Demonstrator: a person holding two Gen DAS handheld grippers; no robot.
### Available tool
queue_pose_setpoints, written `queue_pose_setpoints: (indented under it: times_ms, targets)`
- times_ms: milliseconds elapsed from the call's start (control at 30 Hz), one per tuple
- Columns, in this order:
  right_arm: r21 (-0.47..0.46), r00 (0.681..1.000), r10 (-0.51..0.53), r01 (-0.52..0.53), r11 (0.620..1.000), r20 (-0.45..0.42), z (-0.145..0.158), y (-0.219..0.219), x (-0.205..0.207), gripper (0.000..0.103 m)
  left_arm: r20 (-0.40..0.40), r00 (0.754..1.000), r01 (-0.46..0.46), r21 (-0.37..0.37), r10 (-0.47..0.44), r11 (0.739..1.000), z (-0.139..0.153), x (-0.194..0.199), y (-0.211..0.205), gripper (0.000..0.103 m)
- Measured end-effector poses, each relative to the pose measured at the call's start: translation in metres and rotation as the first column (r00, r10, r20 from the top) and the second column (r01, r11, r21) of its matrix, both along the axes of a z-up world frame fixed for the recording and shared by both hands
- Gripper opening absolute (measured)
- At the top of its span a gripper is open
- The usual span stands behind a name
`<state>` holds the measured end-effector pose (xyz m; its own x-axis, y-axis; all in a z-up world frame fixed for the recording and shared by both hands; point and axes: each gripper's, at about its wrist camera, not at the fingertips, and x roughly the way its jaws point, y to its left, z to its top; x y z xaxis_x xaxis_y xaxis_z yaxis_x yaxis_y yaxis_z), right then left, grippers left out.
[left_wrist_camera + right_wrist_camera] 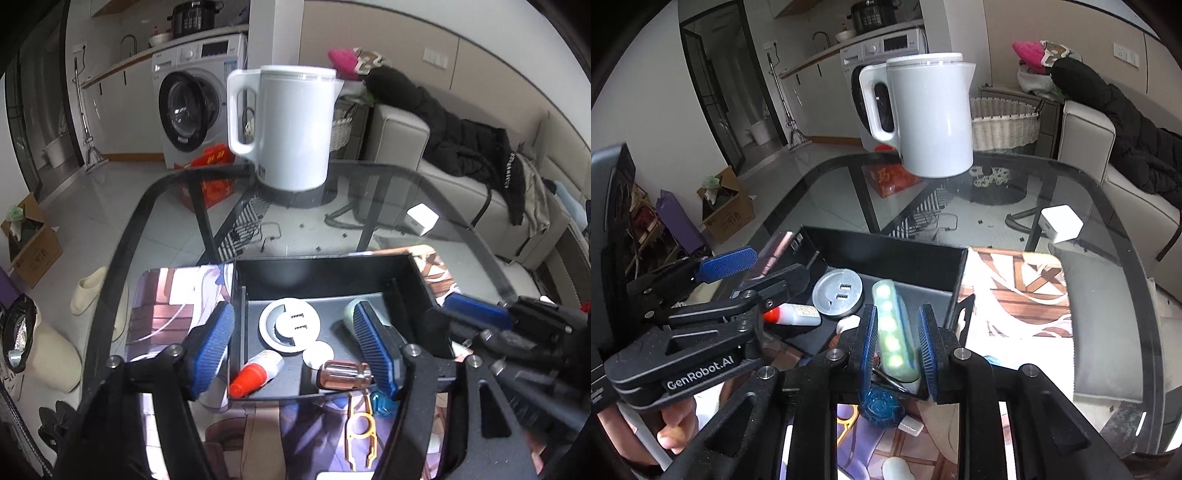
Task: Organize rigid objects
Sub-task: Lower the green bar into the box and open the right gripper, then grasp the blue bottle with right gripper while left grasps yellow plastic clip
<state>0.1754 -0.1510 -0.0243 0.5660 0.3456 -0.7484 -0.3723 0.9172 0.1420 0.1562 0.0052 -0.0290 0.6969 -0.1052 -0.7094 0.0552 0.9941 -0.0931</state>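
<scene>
Capsule (pixel 894 332), pale green and oblong, lies in black tray (pixel 886 254), long axis running from near rim toward far wall, beside grey USB disc (pixel 837 293). Glue tube (pixel 258 373) points its red cap at near-left corner. Far half of tray floor bare. Right gripper (pixel 897 350) straddles capsule, pads apart, contact unclear. Left gripper (pixel 295 350) spread wide over tray, holding nothing.
</scene>
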Motion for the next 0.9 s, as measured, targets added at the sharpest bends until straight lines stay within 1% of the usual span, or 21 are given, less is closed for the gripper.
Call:
queue_pose_setpoints:
  times_ms: [133, 267, 333, 433, 567, 667, 900]
  targets:
    - [0.005, 0.998, -0.017, 0.017, 1.000, 0.057, 0.022, -0.017, -0.014, 0.023, 0.037, 0.999, 0.008, -0.013, -0.007, 1.000, 0.013, -0.013, 0.004, 0.069]
    - [-0.014, 0.996, -0.027, 0.029, 0.999, 0.084, 0.030, -0.027, -0.021, 0.023, 0.061, 0.998, 0.013, -0.021, -0.012, 1.000, 0.021, -0.023, 0.008, 0.069]
    - [-0.023, 0.995, -0.044, 0.046, 0.999, 0.084, 0.031, -0.033, -0.019, 0.023, 0.062, 0.998, 0.018, -0.021, -0.017, 1.000, 0.021, -0.025, 0.009, 0.069]
    - [-0.022, 0.996, -0.075, 0.076, 0.997, 0.050, 0.028, -0.044, -0.011, 0.023, 0.053, 0.998, 0.032, -0.016, -0.031, 0.999, 0.021, -0.028, 0.008, 0.069]
    - [-0.047, 0.996, -0.085, 0.085, 0.995, 0.018, 0.021, -0.049, -0.007, 0.023, 0.012, 0.998, 0.056, 0.005, -0.056, 0.998, 0.014, -0.029, 0.002, 0.069]
    - [-0.067, 0.997, -0.081, 0.080, 0.994, -0.006, 0.013, -0.050, -0.005, 0.023, -0.024, 0.997, 0.077, -0.001, -0.077, 0.997, 0.008, -0.029, -0.004, 0.069]
    - [-0.091, 0.993, -0.088, 0.081, 0.993, -0.080, -0.009, -0.055, 0.006, 0.023, -0.106, 0.985, 0.141, 0.006, -0.140, 0.990, -0.008, -0.032, -0.024, 0.069]
